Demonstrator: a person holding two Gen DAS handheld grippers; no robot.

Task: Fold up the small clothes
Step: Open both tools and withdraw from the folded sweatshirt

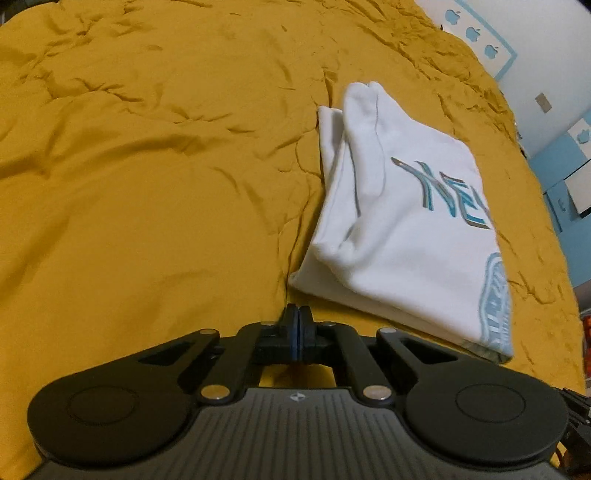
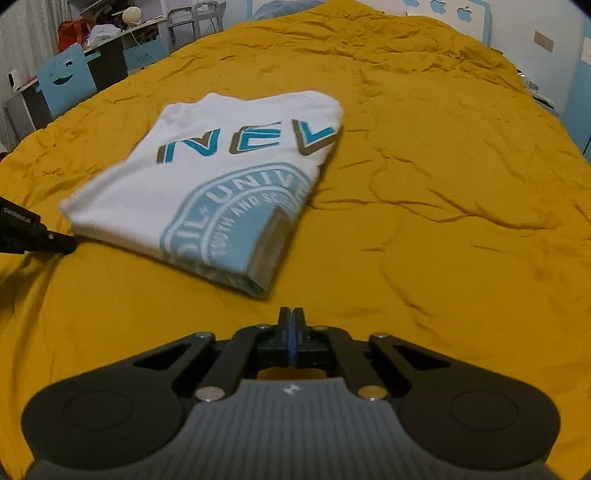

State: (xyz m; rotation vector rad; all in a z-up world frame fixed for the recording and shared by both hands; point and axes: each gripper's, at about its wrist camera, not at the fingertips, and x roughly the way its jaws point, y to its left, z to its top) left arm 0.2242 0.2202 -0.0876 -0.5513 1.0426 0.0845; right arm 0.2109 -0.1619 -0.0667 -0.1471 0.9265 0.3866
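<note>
Starting at the left of the right wrist view, I am seeing the tip of my left gripper (image 2: 55, 242) poking in at the left edge, lying just beside the near left corner of the folded white T-shirt (image 2: 207, 177). The T-shirt is lying folded into a compact rectangle on the mustard-yellow bed cover (image 2: 443, 221), in the centre-left of that frame, with blue and brown lettering and a round light-blue emblem facing up. Lower centre, my right gripper (image 2: 291, 321) is hovering just short of the shirt's near corner, its fingers (image 2: 285, 325) pressed together and holding nothing. In the upper left of that frame a cluttered desk (image 2: 110, 37) and a light-blue chair (image 2: 62, 77) are standing past the bed's edge.

In the left wrist view, wrinkled bed cover (image 1: 147, 166) is filling the left half. At lower centre my left gripper (image 1: 297, 317) is sitting with its fingers (image 1: 290, 319) closed on nothing, just off the shirt's near corner. The T-shirt (image 1: 399, 221) is lying right of centre, layered folds showing along its left edge. A white wall with blue apple shapes (image 1: 472, 33) is showing in the upper right.
</note>
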